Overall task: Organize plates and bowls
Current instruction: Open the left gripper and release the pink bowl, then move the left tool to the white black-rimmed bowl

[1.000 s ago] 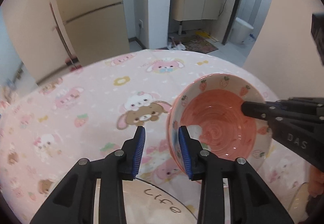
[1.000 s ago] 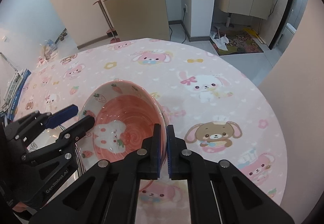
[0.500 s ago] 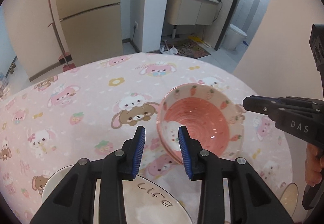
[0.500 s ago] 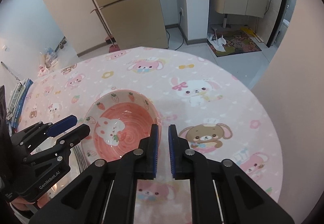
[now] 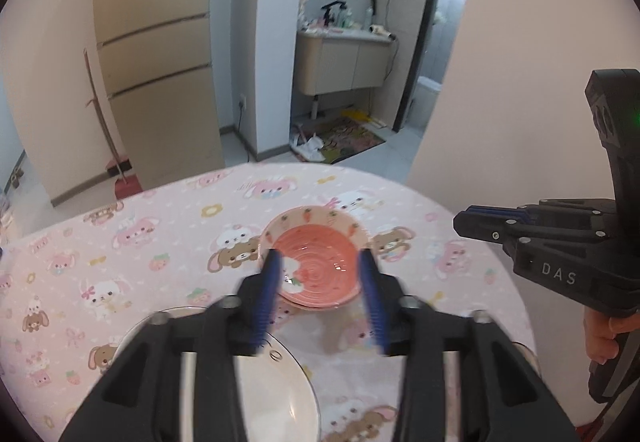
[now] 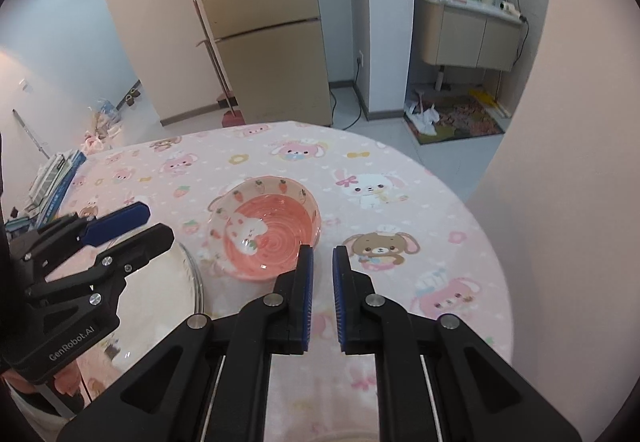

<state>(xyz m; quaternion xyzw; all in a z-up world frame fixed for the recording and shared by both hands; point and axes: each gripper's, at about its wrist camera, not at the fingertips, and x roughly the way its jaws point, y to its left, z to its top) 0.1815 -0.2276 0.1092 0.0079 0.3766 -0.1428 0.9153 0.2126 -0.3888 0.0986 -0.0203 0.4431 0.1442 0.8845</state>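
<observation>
A pink bowl (image 5: pixel 316 262) with a bunny and carrot rim stands on the round table, stacked on another like it; it also shows in the right wrist view (image 6: pixel 266 232). My left gripper (image 5: pixel 320 270) is open and empty, raised above and behind the bowl. My right gripper (image 6: pixel 320 254) is slightly open and empty, just right of the bowl and above it. A clear glass plate (image 5: pixel 276 374) lies under the left gripper; in the right wrist view the plate (image 6: pixel 192 274) lies left of the bowl.
The table (image 6: pixel 400 162) has a pink cartoon cloth and its edge curves close on the right. A wall (image 6: pixel 560 202) stands just beyond it. Another glass dish edge (image 5: pixel 528 358) shows at lower right.
The right gripper let go of the bowl's rim and opened a little. Both grippers rose and drew back. The left gripper opened wider. The bowl now rests on the table.
</observation>
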